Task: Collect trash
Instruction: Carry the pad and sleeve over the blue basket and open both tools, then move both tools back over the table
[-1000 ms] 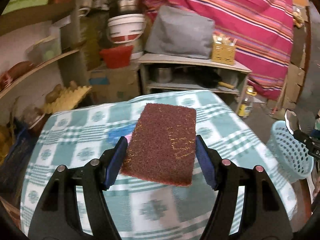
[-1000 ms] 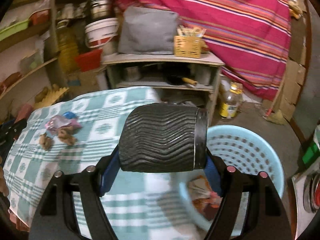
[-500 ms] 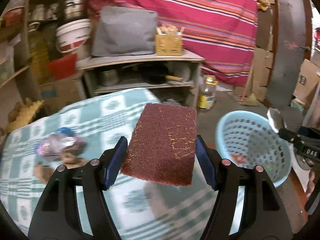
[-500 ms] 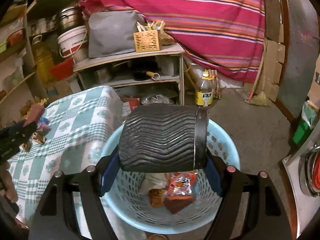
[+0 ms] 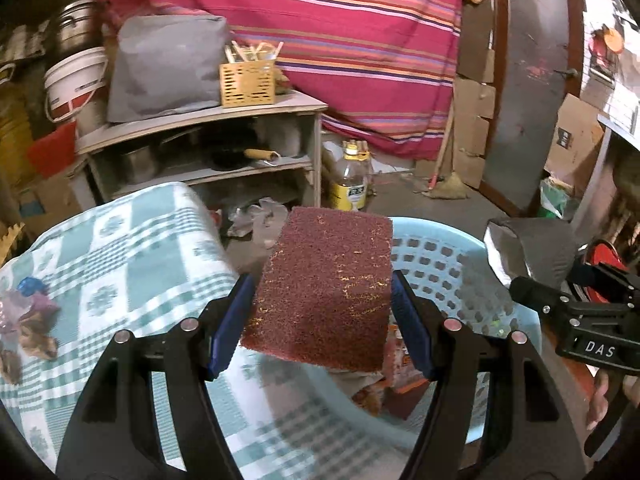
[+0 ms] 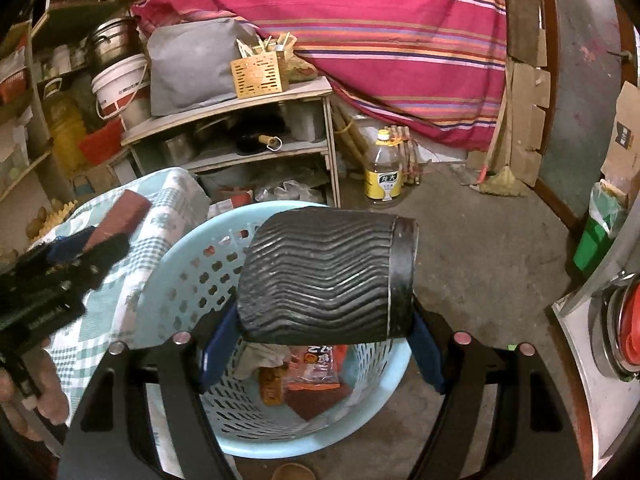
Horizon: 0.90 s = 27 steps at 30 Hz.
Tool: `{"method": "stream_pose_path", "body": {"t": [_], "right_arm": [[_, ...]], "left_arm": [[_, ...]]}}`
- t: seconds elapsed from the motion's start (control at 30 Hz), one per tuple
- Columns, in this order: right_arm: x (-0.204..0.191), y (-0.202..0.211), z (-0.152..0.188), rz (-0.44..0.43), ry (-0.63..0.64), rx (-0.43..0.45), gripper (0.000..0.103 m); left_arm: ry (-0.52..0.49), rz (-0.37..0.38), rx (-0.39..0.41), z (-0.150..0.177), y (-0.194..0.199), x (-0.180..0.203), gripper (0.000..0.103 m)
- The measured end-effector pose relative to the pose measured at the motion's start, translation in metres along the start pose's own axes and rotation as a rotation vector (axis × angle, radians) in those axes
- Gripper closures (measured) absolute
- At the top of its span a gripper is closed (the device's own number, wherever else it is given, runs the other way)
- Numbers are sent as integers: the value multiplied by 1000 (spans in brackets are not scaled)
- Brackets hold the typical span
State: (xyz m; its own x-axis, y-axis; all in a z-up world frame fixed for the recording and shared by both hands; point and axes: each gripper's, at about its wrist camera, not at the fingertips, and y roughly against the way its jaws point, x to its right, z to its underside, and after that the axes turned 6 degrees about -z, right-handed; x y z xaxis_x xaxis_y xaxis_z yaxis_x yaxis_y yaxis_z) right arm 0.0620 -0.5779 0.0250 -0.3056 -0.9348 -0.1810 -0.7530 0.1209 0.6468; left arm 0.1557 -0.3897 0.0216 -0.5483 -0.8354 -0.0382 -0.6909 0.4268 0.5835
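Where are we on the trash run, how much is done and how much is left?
Done: wrappers already lie in the blue basket. In hand: the left gripper holds a maroon scouring pad and the right gripper a black ribbed cup, both over the basket, not yet released. Left: crumpled wrappers on the checked tablecloth.

The scouring pad [image 5: 324,292] is showing a coarse, fibrous, matt maroon face flecked with yellow. The cup [image 6: 326,278] is looking like ridged black paper, its wavy ribs catching dull light, with a smooth band at the rim. The basket [image 6: 180,280] is gleaming softly as pale blue perforated plastic. The tablecloth [image 5: 132,256] is lying as soft woven cloth in a teal and white check. Glossy printed wrappers [image 6: 320,366] are shining inside the basket. Behind, the shelf unit [image 5: 200,120] is reading as bare, worn wood, the striped hanging [image 5: 360,40] as matt fabric, and the bottle [image 6: 383,172] as clear glossy plastic.
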Motion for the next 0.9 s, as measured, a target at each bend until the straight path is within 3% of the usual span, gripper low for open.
{"method": "stream_pose_path", "body": {"t": [0.1,0.17,0.37,0.77,0.87,0.9], "right_arm": [[0,-1,0,-5,6,-2,29],[-2,-2,-1,-6,13,-3,29],[-7,-1,-2,-11,17,0,29],[-56,-15,-12,-41,33,1,27],[-73,-15,-15,5,42,24,10],[-79,-14,-16,16,48,29,10]], "left_arm": [[-25,1,11,-3,-4,10,35],[-38,5,23,-9,-2,13,27],[-25,-47,95,-15,24,-2,15],[139,-290,58,7,71,-141,7],[177,-338,47,17,87,-179,6],[186,-356,49,21,92,-191,6]]}}
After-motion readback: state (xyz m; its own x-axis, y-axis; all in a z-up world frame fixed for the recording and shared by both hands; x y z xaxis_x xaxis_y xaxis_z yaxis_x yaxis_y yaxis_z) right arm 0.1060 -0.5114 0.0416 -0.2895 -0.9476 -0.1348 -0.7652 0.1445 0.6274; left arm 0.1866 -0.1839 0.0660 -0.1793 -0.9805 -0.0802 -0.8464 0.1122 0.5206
